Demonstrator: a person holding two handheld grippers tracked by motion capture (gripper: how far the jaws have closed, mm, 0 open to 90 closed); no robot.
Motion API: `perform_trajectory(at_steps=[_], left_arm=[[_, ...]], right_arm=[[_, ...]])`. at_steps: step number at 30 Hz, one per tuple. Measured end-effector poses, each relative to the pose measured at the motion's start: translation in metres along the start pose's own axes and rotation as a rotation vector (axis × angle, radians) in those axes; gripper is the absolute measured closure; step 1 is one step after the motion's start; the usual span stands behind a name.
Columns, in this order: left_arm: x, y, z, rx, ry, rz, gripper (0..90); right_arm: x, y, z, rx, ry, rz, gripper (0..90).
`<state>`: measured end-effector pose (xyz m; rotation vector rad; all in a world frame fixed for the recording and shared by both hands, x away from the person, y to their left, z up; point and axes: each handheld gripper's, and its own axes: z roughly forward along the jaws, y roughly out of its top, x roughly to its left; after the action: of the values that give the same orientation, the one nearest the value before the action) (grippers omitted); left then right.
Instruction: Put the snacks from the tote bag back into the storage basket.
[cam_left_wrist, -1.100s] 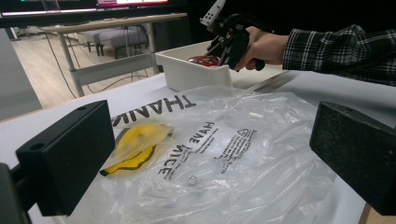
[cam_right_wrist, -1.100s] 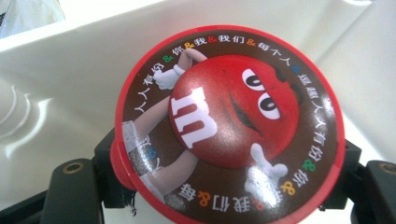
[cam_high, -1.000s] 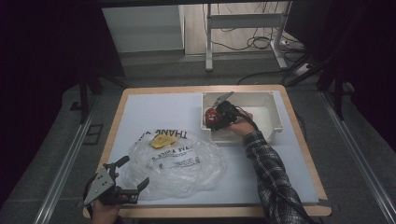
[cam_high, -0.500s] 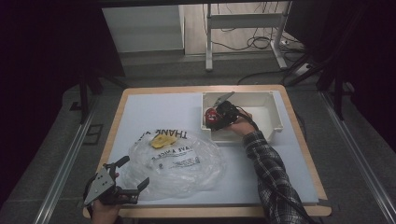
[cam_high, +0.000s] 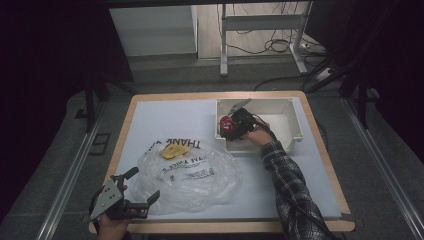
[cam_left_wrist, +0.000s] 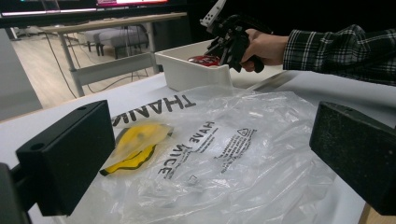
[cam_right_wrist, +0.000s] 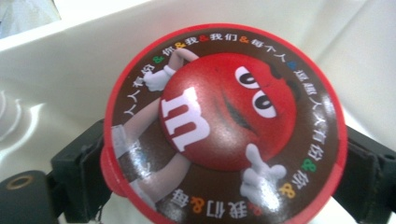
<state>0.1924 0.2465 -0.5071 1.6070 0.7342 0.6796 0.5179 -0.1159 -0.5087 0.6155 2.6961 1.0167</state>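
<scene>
My right gripper (cam_high: 234, 125) is shut on a round red candy tub (cam_right_wrist: 224, 126) with a cartoon lid, its jaws pressing the tub's sides inside the white bin (cam_high: 287, 120). The same tub (cam_high: 227, 125) sits at the bin's left end in the high view. A clear plastic bag (cam_high: 192, 172) printed "THANK" lies crumpled on the table, with a yellow item (cam_high: 172, 150) inside its far left part. My left gripper (cam_high: 142, 192) stands open at the table's front left corner, pointing at the bag (cam_left_wrist: 219, 154) and the yellow item (cam_left_wrist: 135, 144).
The white mat (cam_high: 175, 120) covers a wooden-edged table (cam_high: 320, 140). A plaid sleeve (cam_high: 290, 185) reaches from the front edge to the bin. A metal frame leg (cam_high: 224, 40) and cables stand on the floor beyond the table.
</scene>
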Motion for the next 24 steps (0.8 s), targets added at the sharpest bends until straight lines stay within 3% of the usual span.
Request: perform_trajectory(at_steps=[10,24], left_arm=[[-0.0002,0.0001,0.0001,0.001,0.000,0.000,0.1],[-0.0002,0.0000,0.0002,0.003,0.001,0.001,0.1]], right_arm=[[0.0020,0.0025,-0.0042,-0.023,-0.036,0.001,0.7],[0.0042,0.0023,-0.0086,-0.036,-0.037,-0.008,0.6]])
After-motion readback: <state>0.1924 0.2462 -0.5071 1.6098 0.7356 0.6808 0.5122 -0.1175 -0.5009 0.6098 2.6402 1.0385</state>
